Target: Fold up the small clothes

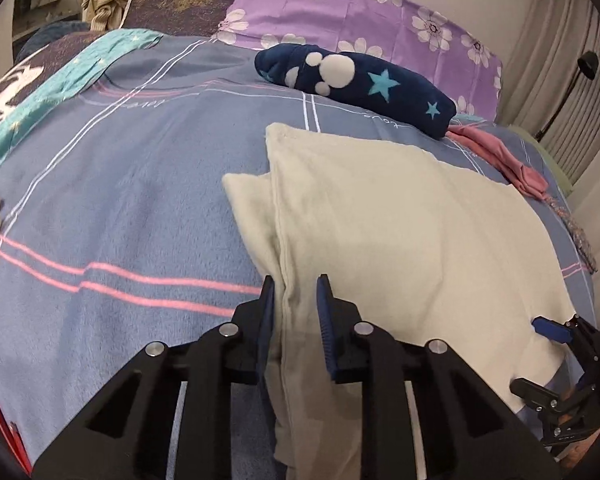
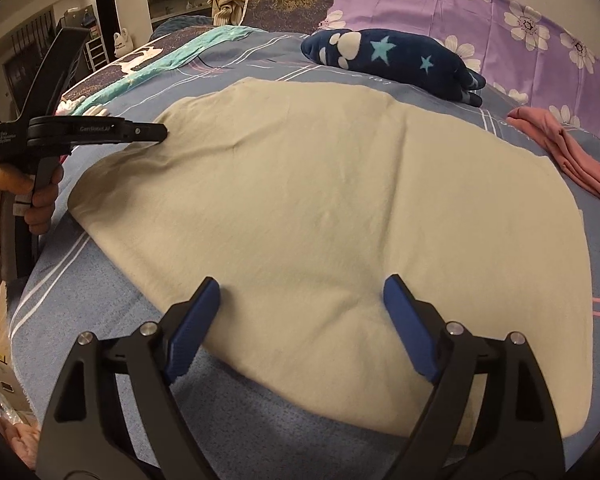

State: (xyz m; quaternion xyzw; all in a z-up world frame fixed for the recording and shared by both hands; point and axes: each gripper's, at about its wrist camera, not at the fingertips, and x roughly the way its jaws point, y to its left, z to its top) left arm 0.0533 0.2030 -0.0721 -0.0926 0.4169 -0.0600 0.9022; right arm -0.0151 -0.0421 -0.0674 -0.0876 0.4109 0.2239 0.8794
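Note:
A cream garment (image 1: pixel 380 220) lies spread flat on the blue-grey striped bedcover (image 1: pixel 120 200). Its left edge is doubled over into a ridge. My left gripper (image 1: pixel 296 292) is shut on that ridge, with the cloth filling the narrow gap between the blue pads. In the right wrist view the same gripper (image 2: pixel 160 132) sits at the garment's (image 2: pixel 300 200) far left edge, held by a hand (image 2: pixel 40 200). My right gripper (image 2: pixel 300 296) stands wide open over the garment's near edge, its pads apart from the cloth. It also shows at the garment's right corner (image 1: pixel 540 360).
A rolled navy fleece piece (image 2: pixel 392 60) with stars and a paw print lies behind the garment. A pink garment (image 2: pixel 572 160) lies crumpled to the right. A purple flowered pillow (image 2: pixel 480 12) lines the headboard end. A teal cloth (image 1: pixel 40 104) lies at far left.

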